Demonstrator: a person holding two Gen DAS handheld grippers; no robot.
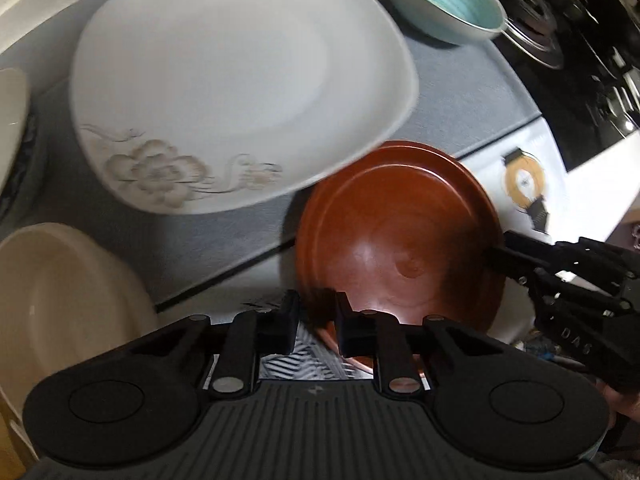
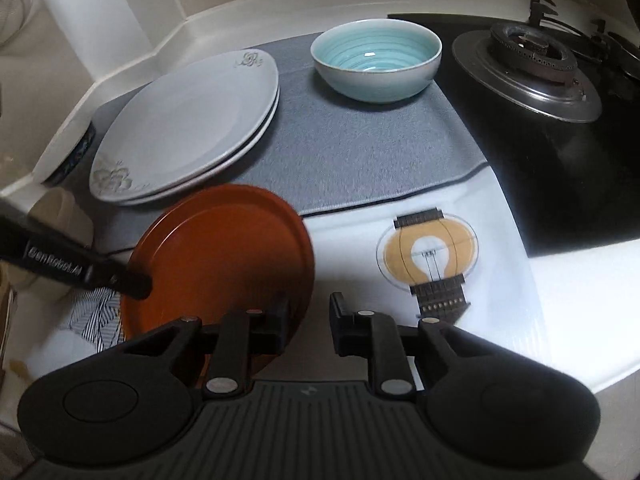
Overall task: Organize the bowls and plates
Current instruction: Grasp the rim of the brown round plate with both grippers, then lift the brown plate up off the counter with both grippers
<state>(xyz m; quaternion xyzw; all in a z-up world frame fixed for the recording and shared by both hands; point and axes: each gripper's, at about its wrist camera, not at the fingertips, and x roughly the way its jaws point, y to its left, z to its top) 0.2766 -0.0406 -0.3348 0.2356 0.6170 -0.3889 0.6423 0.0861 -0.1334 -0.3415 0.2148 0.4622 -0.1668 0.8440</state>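
Because a wide, shallow dish tips easily, the red-brown plate (image 2: 224, 256) is held from two sides: the left gripper (image 1: 316, 320) has its jaws closed on the near rim, while the right gripper (image 2: 308, 320) appears to pinch the opposite edge, though its jaws look partly apart and the contact is unclear. The plate hangs tilted over the worktop (image 2: 500, 248), just beside the two stacked white floral plates (image 2: 184, 128) on the grey mat (image 2: 360, 144), likely its destination. A teal bowl (image 2: 376, 60) sits further back.
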